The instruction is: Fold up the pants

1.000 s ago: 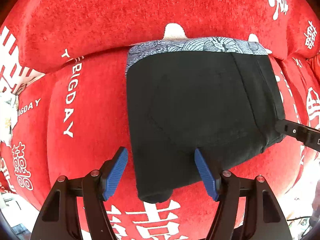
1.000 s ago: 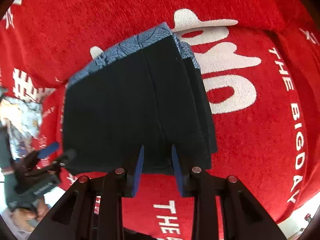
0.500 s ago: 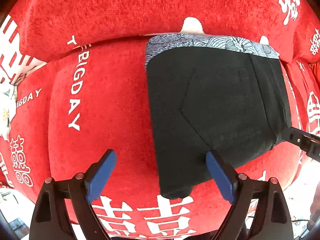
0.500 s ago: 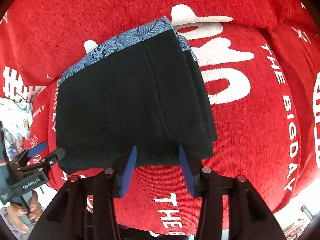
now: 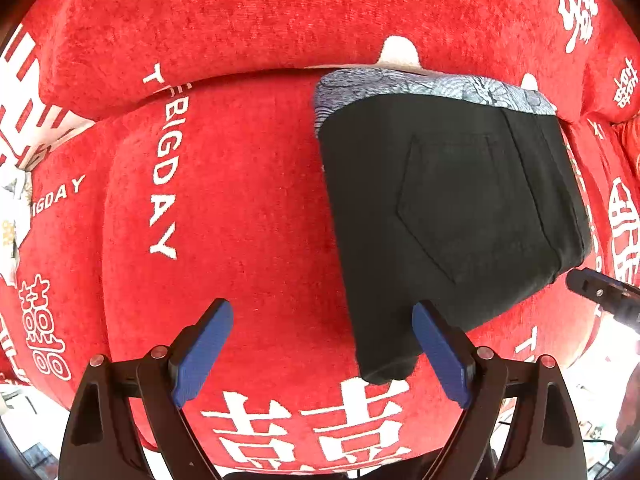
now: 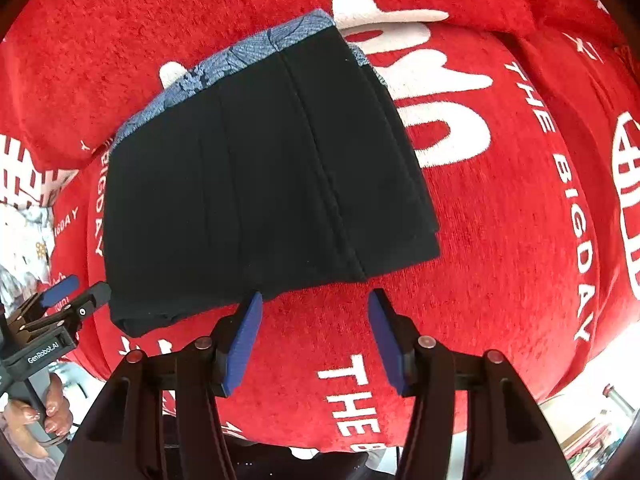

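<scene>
On the red plush sofa seat with white lettering [image 5: 248,216], the black denim pants [image 5: 452,216] lie folded into a compact rectangle, stacked on a blue patterned cloth [image 5: 424,84] against the backrest. Both the left gripper [image 5: 322,354] and the right gripper [image 6: 314,338] hang just off the bundle's near edge with jaws spread and empty, which suggests the fold is finished and the pile needs no more holding.
</scene>
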{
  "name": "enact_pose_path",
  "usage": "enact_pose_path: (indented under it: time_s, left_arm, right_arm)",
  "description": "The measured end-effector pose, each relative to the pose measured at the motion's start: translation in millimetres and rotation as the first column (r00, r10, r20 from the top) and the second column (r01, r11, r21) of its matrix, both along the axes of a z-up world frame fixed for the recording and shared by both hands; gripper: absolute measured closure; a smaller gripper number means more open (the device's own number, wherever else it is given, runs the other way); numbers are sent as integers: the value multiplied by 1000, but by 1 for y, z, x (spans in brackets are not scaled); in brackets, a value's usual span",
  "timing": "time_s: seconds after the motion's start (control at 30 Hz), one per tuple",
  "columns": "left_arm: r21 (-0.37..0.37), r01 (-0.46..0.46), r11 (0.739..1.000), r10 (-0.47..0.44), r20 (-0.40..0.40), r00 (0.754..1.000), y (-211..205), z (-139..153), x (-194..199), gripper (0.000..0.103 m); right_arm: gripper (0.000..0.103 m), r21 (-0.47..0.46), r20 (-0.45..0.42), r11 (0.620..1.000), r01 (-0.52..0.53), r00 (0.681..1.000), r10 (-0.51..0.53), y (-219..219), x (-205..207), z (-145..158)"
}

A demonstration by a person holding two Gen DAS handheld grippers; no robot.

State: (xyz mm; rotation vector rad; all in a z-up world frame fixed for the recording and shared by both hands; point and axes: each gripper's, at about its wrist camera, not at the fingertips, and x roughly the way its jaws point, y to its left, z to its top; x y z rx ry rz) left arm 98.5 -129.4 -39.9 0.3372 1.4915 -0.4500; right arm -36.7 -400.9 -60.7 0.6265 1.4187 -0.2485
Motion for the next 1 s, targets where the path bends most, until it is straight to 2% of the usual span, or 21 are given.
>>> enact_pose_path:
  time_s: [0.13,0.27,0.43,0.53,0.63,0.67,0.7,0.73,0.8,0.9,1.0]
  left_arm:
    - [-44,-28,999,28,9,1000,10,5,19,11]
    - [-76,-59,995,61,28,998,8,3,46,11]
    - [-99,-118,988,116,-21,993,-10,-17,67,11]
    - [-91,-134,987,133,-22,991,-20,-24,67,11]
    - [-71,-148,986,148,-8,989,-24,-28,65,11]
    - [-70,-155,985,155,-9,988,-23,-30,65,11]
    - [-74,-164,984,164,-13,986,-22,-32,66,11]
    - [-77,-174,982,173,-21,985,-21,-34,66,11]
    - [-64,-197,978,196,-20,980,-18,-39,67,1]
    - [-68,-218,974,216,-37,976,-17,-41,66,1]
    - [-45,-192,980,192,-14,981,-20,-37,65,1]
  right_arm:
    - [44,9,86,1000,15,996,-16,-11,8,21]
    - [44,-2,138,1000,26,990,-25,-40,31,29]
    - [44,39,159,999,31,987,-37,-82,75,17]
    - [44,30,161,1000,6,987,-11,-94,99,7]
    - [45,94,136,995,-21,991,8,-105,120,-10]
    - [58,114,127,993,-38,992,23,-106,125,-15]
    - [79,93,104,994,-57,993,47,-106,129,-18]
    - [82,71,90,994,-78,993,72,-107,131,-22]
    - [86,83,101,993,-82,992,74,-111,128,-24]
    - [88,102,106,992,-67,993,56,-118,118,-29]
    - [87,128,106,991,-33,994,19,-124,110,-29]
